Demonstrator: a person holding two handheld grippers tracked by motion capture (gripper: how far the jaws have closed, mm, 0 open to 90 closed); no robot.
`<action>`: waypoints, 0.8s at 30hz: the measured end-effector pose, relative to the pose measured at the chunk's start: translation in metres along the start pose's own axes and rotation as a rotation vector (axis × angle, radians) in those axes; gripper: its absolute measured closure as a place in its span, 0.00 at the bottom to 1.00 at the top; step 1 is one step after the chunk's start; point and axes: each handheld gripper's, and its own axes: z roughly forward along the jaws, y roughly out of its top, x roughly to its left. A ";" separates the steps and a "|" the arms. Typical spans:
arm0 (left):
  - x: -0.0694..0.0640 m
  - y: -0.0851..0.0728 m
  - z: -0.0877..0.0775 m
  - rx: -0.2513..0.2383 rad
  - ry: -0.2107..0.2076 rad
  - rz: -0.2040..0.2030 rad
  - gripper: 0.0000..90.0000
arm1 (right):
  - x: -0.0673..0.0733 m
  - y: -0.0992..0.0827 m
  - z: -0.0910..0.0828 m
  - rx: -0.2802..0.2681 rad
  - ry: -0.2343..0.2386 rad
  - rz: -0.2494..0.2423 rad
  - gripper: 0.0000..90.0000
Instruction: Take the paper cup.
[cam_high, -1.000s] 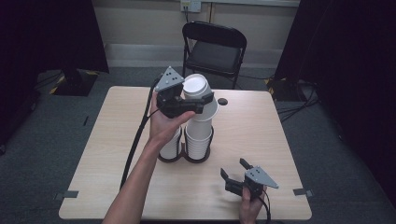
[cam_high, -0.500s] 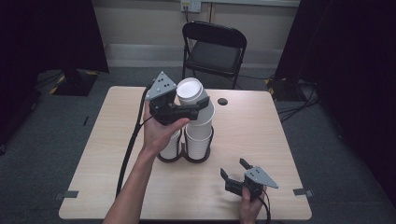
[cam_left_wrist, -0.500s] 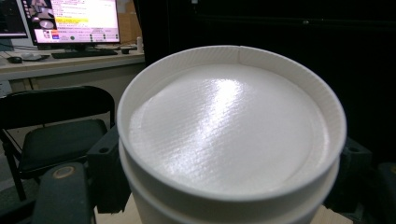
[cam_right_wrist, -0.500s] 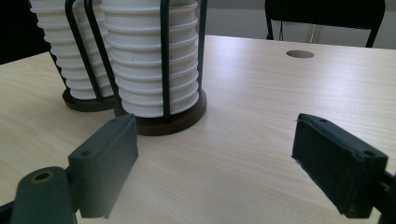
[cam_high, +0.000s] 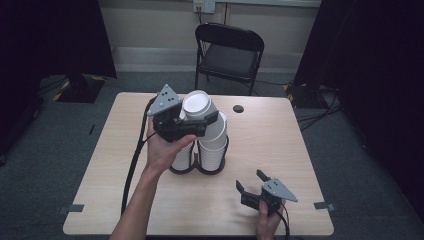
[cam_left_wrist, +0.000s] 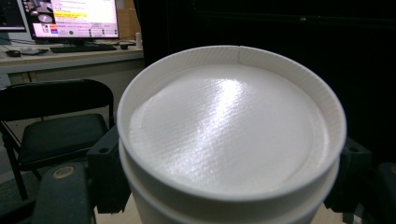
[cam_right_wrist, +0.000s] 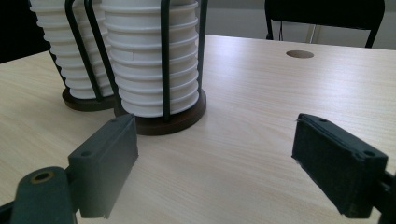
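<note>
— Where is the cup?
— The left gripper (cam_high: 197, 121) clamps the upturned paper cup (cam_high: 199, 106), tilted above the two stacks (cam_high: 212, 142) at mid-table.
— And the other?
— The right gripper (cam_high: 251, 181) rests with jaws spread and nothing between them, near the table (cam_high: 280, 135)'s front edge, bare wood around it.

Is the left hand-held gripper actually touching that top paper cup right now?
Touching. In the left gripper view both black jaws press against the sides of the paper cup; the high view shows the left hand-held gripper clamped on it.
</note>
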 end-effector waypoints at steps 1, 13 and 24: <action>-0.002 -0.001 -0.005 0.003 -0.009 0.000 0.24 | 0.000 0.000 0.000 0.000 0.001 0.002 0.15; -0.009 -0.017 -0.027 -0.005 -0.056 -0.004 0.24 | 0.000 0.000 0.000 0.007 -0.007 0.006 0.15; -0.017 -0.043 -0.032 0.031 -0.076 -0.022 0.24 | 0.001 0.001 0.003 0.027 -0.001 -0.008 0.15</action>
